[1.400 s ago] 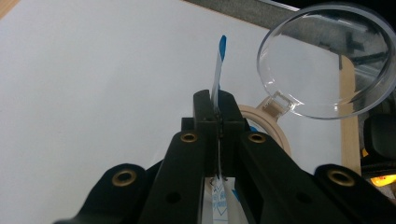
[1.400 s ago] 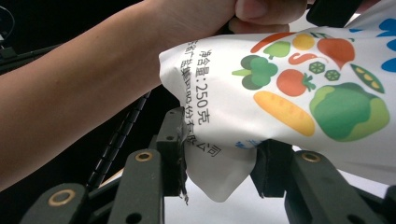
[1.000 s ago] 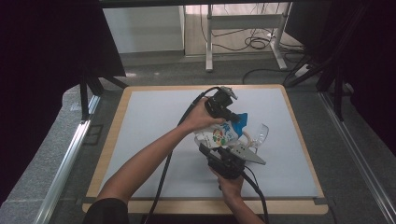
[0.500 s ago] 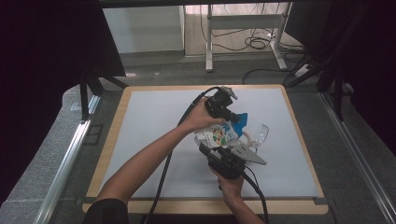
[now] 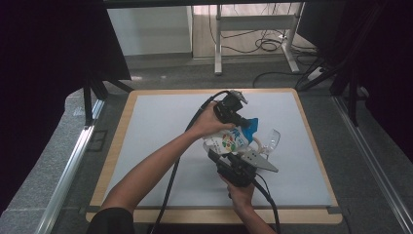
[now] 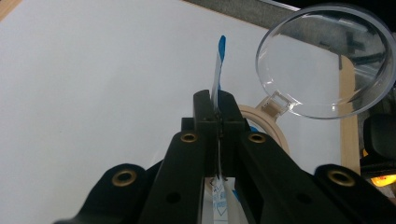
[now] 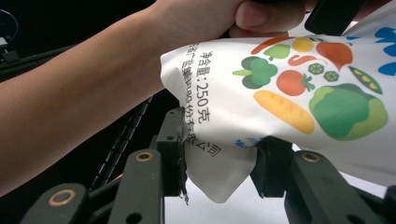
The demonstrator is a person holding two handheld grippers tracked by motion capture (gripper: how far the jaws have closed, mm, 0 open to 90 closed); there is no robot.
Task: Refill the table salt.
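Pouch point(image 5: 229, 141) held off mat point(image 5: 160, 122), just past centre toward 3 o'clock, between both grippers. L gripper point(image 5: 242, 119) at pouch's 12 o'clock end, jaws clamped tight on thin blue top edge point(image 6: 219, 65). R gripper point(image 5: 221, 157) at 6 o'clock end, jaws pinching pouch's bottom corner point(image 7: 219, 179). Clear lid point(image 5: 272, 141) on hinged jar ring at 3 o'clock of pouch, just beside it.

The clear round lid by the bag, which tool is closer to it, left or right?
Left. The left tool pinches the bag's blue top edge, just beside the clear lid. The right tool squeezes the bag's bottom corner, farther from the lid, nearer the person.
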